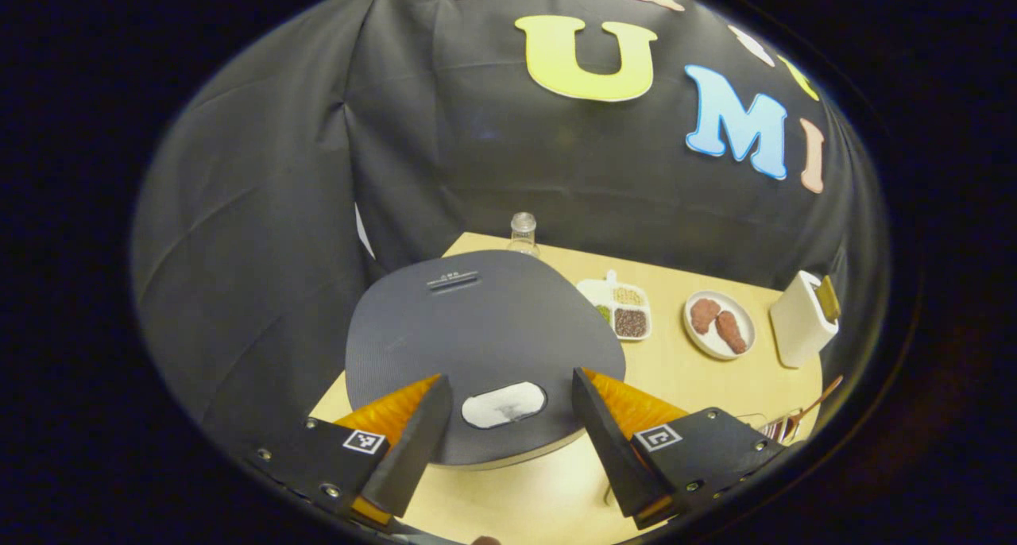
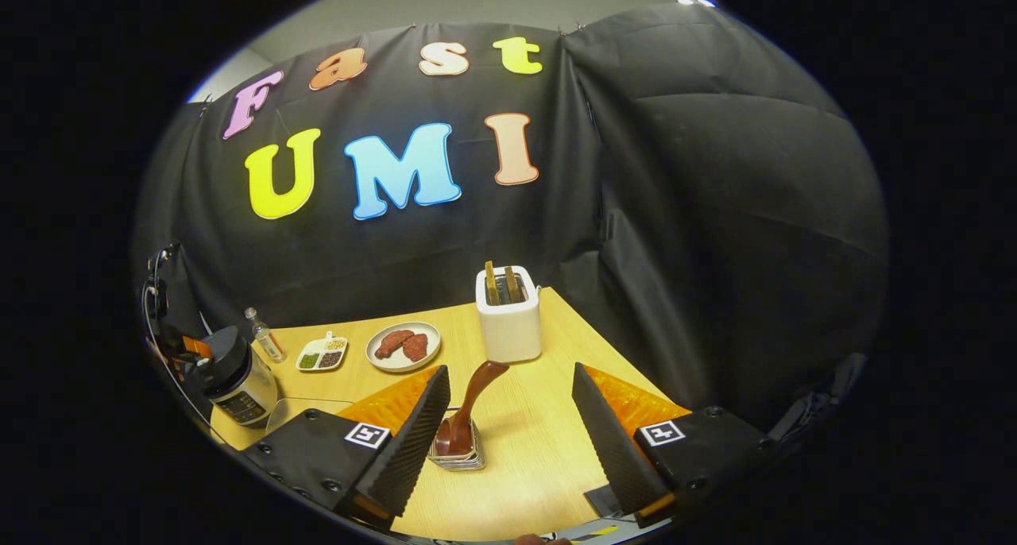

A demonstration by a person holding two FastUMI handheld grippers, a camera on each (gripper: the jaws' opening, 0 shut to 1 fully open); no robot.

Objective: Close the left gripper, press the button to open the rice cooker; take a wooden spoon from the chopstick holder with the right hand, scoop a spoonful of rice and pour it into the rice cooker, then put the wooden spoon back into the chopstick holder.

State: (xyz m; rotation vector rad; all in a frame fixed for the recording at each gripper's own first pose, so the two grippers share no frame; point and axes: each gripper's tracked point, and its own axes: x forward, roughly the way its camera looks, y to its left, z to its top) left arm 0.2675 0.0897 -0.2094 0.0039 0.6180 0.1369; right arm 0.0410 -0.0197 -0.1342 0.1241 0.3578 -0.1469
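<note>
**Operator:** My left gripper (image 1: 504,406) hangs over the rice cooker (image 1: 485,346) at the tabletop's (image 1: 699,386) left edge, its fingers spread wide on either side of the pale oval button (image 1: 503,404) at the lid's near rim. The lid is down.

**Second:** And the right?

**Operator:** The right gripper (image 2: 508,418) is open too and holds nothing. It points at the wooden spoon (image 2: 473,406), which leans in the chopstick holder (image 2: 458,450) by the near edge.

**Second:** What worries you?

**Operator:** The fingers have to close first. Pressed as they are, I judge they'd straddle the button and land on the lid. A closed tip that comes down off-centre could slide off, too.

**Second:** Anything in the way?

**Operator:** Behind the cooker stands a small clear bottle (image 1: 523,233). Towards the far edge are a divided dish of grains (image 1: 621,307), a plate of browned meat (image 1: 719,324) and a white toaster (image 1: 802,319). The toaster stands just beyond the spoon, so a careless lift might clip it. A carry to the cooker passes near the plate.
</note>
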